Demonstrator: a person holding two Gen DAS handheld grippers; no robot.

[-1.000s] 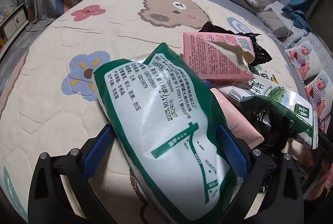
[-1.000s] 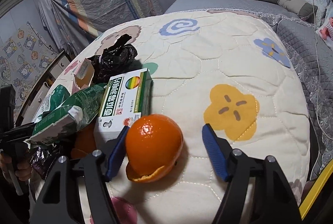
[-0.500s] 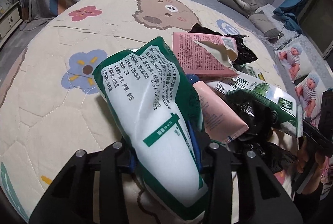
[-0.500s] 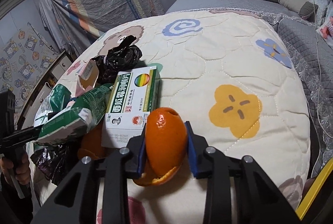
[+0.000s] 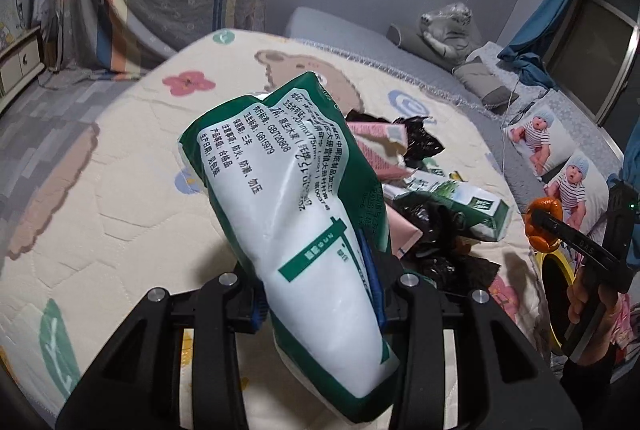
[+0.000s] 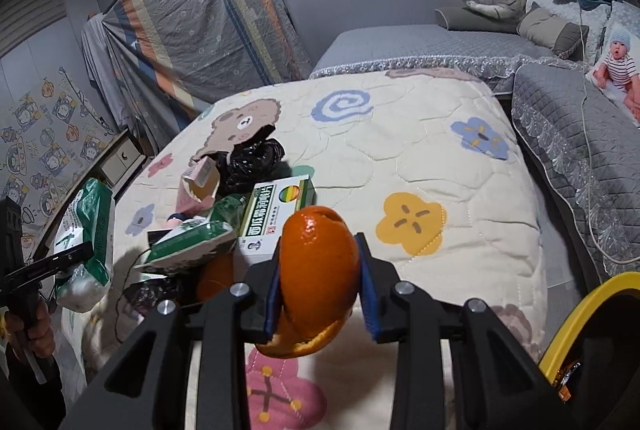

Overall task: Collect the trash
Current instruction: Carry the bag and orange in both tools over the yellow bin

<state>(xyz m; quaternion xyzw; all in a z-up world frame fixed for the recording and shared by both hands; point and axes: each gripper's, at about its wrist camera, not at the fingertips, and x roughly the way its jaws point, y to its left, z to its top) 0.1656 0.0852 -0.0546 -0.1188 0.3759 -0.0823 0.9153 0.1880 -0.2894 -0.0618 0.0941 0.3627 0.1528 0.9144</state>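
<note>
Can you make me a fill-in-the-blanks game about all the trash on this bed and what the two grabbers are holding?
1. The right gripper is squeezing a piece of ______ peel.
2. The left gripper is holding a green and ______ plastic package.
3. The bear drawn on the quilt is ______ in color.
4. The bin rim at the lower right of the right wrist view is ______.

Missing words: orange; white; brown; yellow

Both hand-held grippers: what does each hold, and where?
Left hand-held gripper: green-and-white packet, lower part. Right hand-held gripper: orange peel, across its sides.
</note>
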